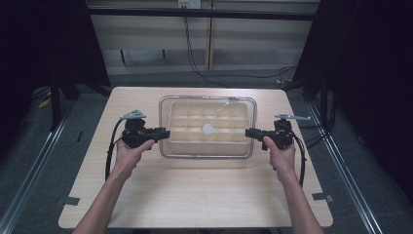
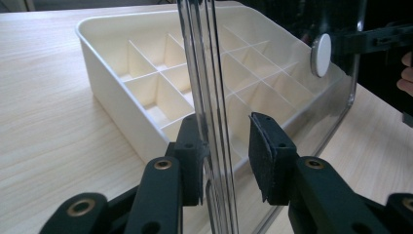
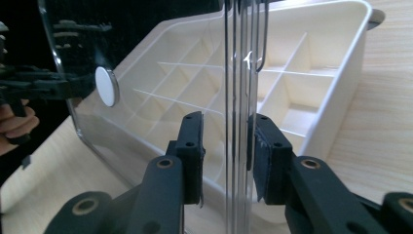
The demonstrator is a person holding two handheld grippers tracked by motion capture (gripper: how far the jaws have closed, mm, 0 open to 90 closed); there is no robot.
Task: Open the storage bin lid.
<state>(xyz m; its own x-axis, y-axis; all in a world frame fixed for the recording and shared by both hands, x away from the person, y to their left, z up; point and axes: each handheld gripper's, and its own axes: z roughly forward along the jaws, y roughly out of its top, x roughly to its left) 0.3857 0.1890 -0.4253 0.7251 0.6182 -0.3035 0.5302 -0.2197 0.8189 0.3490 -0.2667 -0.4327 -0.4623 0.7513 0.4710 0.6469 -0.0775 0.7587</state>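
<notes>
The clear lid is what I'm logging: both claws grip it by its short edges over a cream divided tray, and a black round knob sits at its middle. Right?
Not quite: the knob is white, not black, as the left gripper view shows. The rest holds: the left claw and right claw pinch the clear lid by its short edges over the cream divided tray.

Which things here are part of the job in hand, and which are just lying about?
In the job:
clear lid
divided cream tray
left gripper
right gripper

Just lying about:
black cable on the floor behind the table
</notes>
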